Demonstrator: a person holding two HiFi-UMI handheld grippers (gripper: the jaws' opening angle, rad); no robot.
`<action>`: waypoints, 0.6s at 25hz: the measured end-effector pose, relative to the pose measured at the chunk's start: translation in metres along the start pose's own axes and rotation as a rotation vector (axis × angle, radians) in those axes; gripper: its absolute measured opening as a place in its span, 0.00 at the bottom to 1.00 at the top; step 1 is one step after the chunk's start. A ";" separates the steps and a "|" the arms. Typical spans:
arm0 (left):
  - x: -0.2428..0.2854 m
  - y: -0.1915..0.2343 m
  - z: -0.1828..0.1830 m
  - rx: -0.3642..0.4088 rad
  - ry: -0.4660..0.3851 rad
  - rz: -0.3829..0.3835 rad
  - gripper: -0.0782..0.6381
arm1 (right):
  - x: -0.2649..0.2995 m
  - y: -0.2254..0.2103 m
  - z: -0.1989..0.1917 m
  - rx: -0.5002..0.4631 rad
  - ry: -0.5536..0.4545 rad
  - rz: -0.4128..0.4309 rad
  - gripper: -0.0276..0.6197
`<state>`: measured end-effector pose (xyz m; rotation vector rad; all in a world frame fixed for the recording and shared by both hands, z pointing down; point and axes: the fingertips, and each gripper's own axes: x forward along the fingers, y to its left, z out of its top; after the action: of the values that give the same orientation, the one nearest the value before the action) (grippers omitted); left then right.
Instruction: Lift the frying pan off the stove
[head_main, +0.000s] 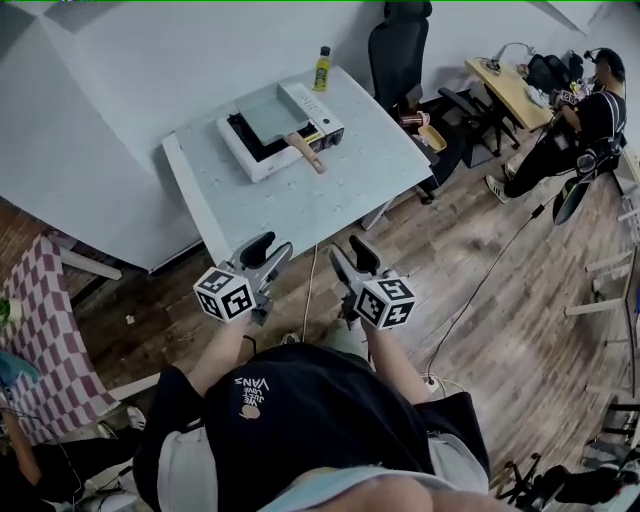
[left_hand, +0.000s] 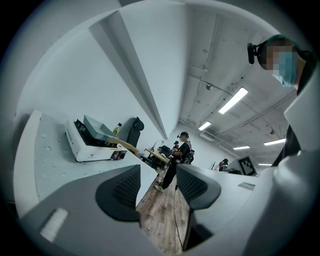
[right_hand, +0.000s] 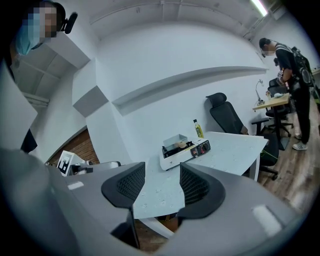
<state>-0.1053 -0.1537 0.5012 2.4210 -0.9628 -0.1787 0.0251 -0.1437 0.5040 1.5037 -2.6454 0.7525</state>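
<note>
A square grey frying pan (head_main: 266, 112) with a wooden handle (head_main: 306, 153) sits on a white portable stove (head_main: 252, 157) at the far side of a pale table (head_main: 350, 195). My left gripper (head_main: 268, 256) and right gripper (head_main: 347, 262) hover side by side short of the table's near edge, well away from the stove. Both stand open with nothing between their jaws. The left gripper view has the stove (left_hand: 90, 149) and pan (left_hand: 98, 127) at its left, beyond the left gripper (left_hand: 158, 186). In the right gripper view the stove (right_hand: 175, 157) and pan (right_hand: 175, 139) lie ahead of the right gripper (right_hand: 162, 184).
A yellow oil bottle (head_main: 322, 68) stands behind the stove. A black office chair (head_main: 398, 48) is past the table's far right corner. A person (head_main: 590, 120) stands by a wooden desk (head_main: 508, 90) at the right. A checked cloth (head_main: 40, 330) lies at the left; a cable (head_main: 490, 275) crosses the floor.
</note>
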 end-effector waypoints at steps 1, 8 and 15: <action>0.005 0.004 0.001 -0.003 -0.001 0.008 0.39 | 0.006 -0.005 0.002 -0.002 0.006 0.006 0.36; 0.054 0.023 0.014 -0.048 -0.063 0.083 0.40 | 0.050 -0.041 0.020 -0.086 0.099 0.094 0.37; 0.102 0.035 0.023 -0.104 -0.141 0.174 0.43 | 0.077 -0.073 0.041 -0.171 0.164 0.211 0.38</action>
<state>-0.0585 -0.2533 0.5070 2.2413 -1.1907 -0.3320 0.0524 -0.2536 0.5152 1.0870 -2.6909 0.6098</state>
